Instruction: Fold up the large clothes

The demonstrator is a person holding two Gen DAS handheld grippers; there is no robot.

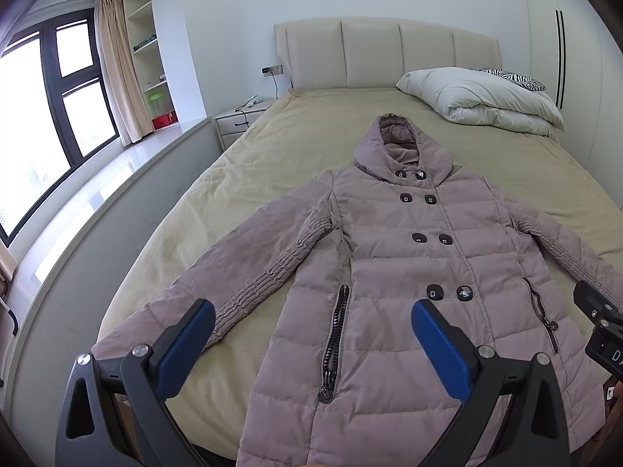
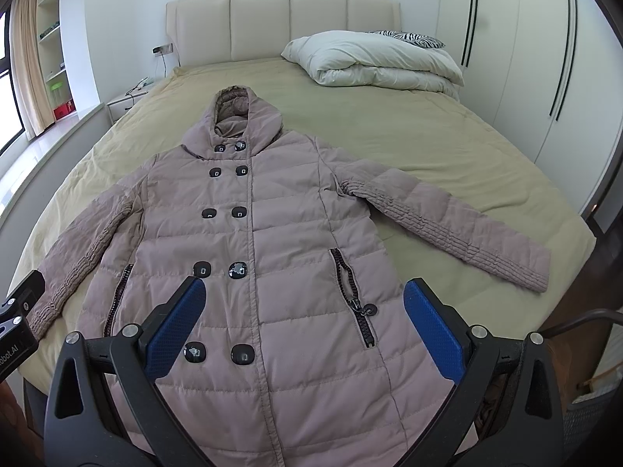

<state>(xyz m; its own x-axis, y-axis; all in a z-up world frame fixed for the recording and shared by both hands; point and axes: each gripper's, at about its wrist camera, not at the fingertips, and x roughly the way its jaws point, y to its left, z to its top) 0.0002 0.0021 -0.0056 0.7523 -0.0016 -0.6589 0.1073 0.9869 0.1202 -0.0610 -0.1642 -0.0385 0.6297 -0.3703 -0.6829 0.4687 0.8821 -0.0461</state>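
A: Start with what's lost to view. The coat's (image 1: 393, 272) hem runs off the bottom edge in both wrist views, tucked behind the gripper frames, so where it ends can't be made out. In the left wrist view the sleeve on the right is cut off behind the other tool's black body at the frame edge.

B: And the cuff on the far left in the right wrist view sits partly behind a black housing too. Only a scrap of its lettering is readable.

A: The coat itself lies flat, face up, buttoned, on the tan bedsheet (image 1: 303, 124). Long axis runs straight up the bed: hood (image 2: 237, 116) toward the headboard (image 2: 284, 23), hem toward the cameras. Sleeves are splayed out and downward on either side.

B: A folded white duvet (image 2: 373, 58) sits well apart, up by the headboard.

A: Now the tongs. The left gripper (image 1: 313, 344) is spread wide, blue pads far apart, gripping nothing, hovering over the lower coat by the zip pocket (image 1: 335, 334).

B: Same for the right gripper (image 2: 303, 323): gaping, empty, poised above the coat's lower front.
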